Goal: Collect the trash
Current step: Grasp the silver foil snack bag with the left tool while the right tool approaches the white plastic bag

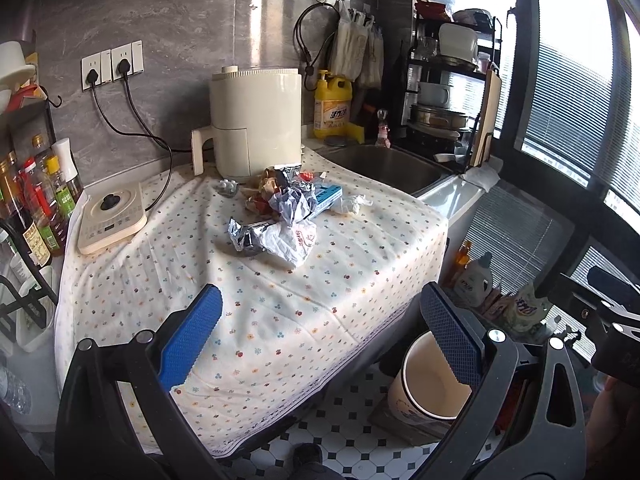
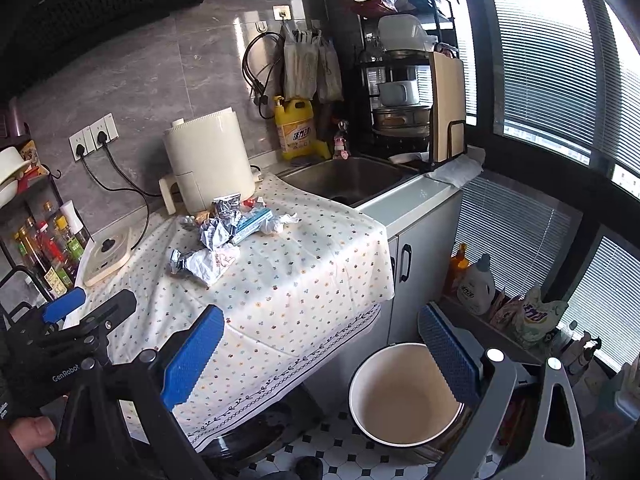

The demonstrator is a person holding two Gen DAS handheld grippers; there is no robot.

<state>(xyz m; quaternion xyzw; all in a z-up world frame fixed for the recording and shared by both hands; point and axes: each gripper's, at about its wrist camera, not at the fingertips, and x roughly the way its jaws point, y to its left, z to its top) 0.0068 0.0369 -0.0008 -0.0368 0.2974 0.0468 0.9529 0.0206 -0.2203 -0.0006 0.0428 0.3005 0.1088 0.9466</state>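
Observation:
A pile of trash (image 1: 280, 200) lies on the flowered cloth (image 1: 280, 300): crumpled wrappers, a white plastic bag (image 1: 294, 242), a foil wrapper (image 1: 244, 234), a blue box (image 1: 326, 200), a tissue (image 1: 354, 204) and a pill blister (image 1: 228, 187). The pile also shows in the right wrist view (image 2: 224, 232). An empty cream bin (image 2: 404, 394) stands on the floor at the counter's right; it also shows in the left wrist view (image 1: 432, 380). My left gripper (image 1: 320, 336) is open and empty, short of the pile. My right gripper (image 2: 320, 352) is open and empty, above the cloth's edge and the bin.
A cream air fryer (image 1: 256, 128) stands behind the pile, an induction hob (image 1: 112, 216) to its left, sauce bottles (image 1: 36, 208) further left. A sink (image 1: 392, 168), a yellow detergent bottle (image 1: 332, 108) and a dish rack (image 1: 448, 92) are at the right. Detergent bottles (image 2: 480, 284) stand by the window.

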